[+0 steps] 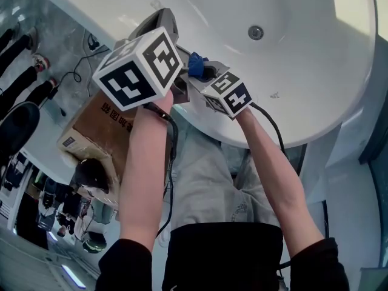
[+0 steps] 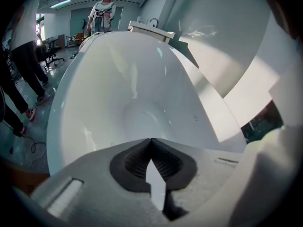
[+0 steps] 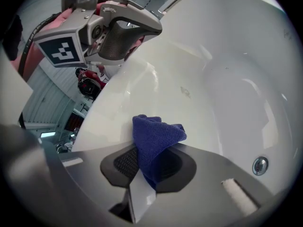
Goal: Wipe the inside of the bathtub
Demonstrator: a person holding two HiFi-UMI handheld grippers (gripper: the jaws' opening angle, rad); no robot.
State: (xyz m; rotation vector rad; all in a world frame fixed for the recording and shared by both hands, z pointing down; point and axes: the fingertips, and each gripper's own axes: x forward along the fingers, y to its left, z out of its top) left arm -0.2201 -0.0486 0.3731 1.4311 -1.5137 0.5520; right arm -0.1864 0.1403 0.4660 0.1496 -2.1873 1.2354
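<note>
A: R gripper [image 3: 150, 161]?
B: Jaws pinch a blue cloth [image 3: 156, 134], poised over the bathtub [image 1: 303, 83] near rim, prob. for wiping inside.
A: L gripper [image 2: 151, 143]?
B: Jaws closed, empty; held aside.

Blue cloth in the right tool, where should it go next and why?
Probably lower the right tool until the blue cloth presses on the inner wall of the bathtub. The cloth is clamped in its shut jaws but appears to hang off the white surface, so wiping cannot start.
</note>
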